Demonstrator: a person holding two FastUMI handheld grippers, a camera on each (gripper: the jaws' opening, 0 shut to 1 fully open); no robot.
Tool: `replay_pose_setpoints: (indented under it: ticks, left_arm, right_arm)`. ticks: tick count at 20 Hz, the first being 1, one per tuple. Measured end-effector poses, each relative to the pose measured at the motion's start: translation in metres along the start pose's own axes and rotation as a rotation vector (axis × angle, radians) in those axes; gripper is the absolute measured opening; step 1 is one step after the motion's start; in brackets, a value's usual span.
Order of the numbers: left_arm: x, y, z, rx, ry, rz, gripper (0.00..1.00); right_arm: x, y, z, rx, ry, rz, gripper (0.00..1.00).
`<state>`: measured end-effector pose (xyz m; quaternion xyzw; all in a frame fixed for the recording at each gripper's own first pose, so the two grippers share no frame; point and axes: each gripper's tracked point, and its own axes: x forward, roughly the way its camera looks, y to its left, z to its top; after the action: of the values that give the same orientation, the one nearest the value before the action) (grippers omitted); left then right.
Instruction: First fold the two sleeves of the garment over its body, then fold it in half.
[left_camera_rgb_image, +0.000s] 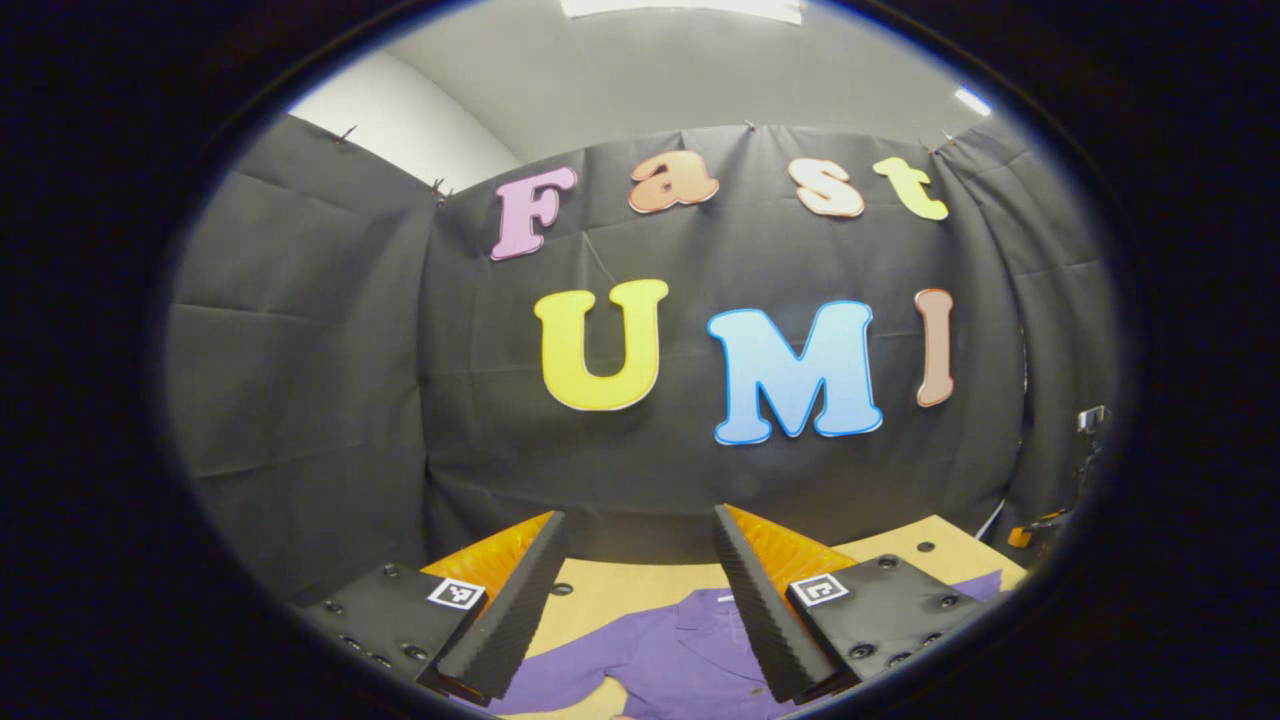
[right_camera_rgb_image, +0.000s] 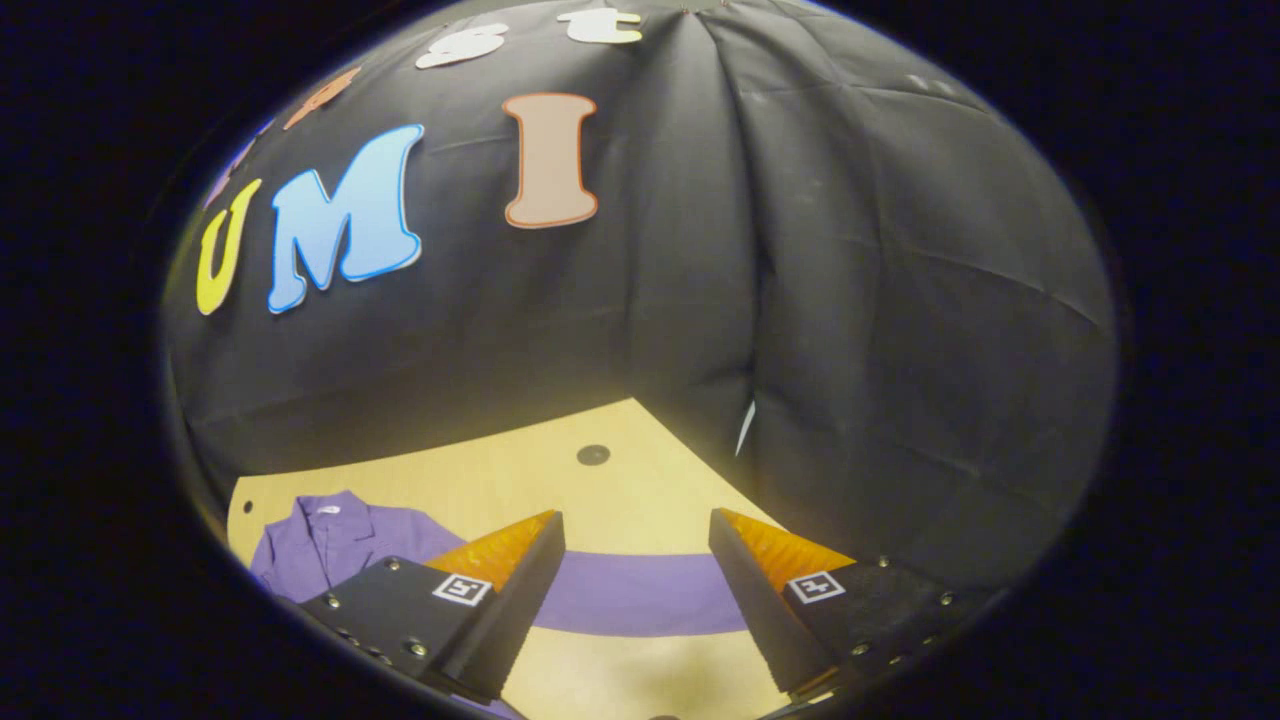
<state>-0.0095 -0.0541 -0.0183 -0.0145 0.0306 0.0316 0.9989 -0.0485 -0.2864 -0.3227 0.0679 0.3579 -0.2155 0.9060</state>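
Note:
A purple shirt (left_camera_rgb_image: 680, 650) lies flat on a light wooden table (left_camera_rgb_image: 630, 585), its collar toward the back wall. In the left gripper view my left gripper (left_camera_rgb_image: 637, 540) hovers open above the collar and chest, with nothing between its fingers. In the right gripper view the shirt's body and collar (right_camera_rgb_image: 335, 540) lie at the lower left, and one sleeve (right_camera_rgb_image: 640, 590) stretches out sideways across the table. My right gripper (right_camera_rgb_image: 637, 535) is open above that sleeve, the purple cloth showing between its fingers.
The black cloth wall closes the table's far side and right side. The table (right_camera_rgb_image: 520, 470) has round dark holes (right_camera_rgb_image: 593, 454) in its top. A stand with orange parts (left_camera_rgb_image: 1040, 525) shows at the right edge of the left gripper view.

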Motion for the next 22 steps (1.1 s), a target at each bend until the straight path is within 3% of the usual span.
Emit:
replay_pose_setpoints:
  ticks: [7,13,22]
  left_arm:
    - [-0.005,0.006,-0.006,0.012,0.023,0.052,0.93]
    - [-0.013,0.015,-0.018,0.017,0.062,0.097,0.94]
    - [-0.02,0.004,-0.031,0.017,0.1,0.094,0.96]
  right_arm:
    - [0.061,-0.035,-0.075,0.029,0.208,-0.091,0.92]
    - [0.082,-0.058,-0.122,0.03,0.345,-0.157,0.92]
    - [0.092,-0.066,-0.171,0.004,0.473,-0.162,0.92]
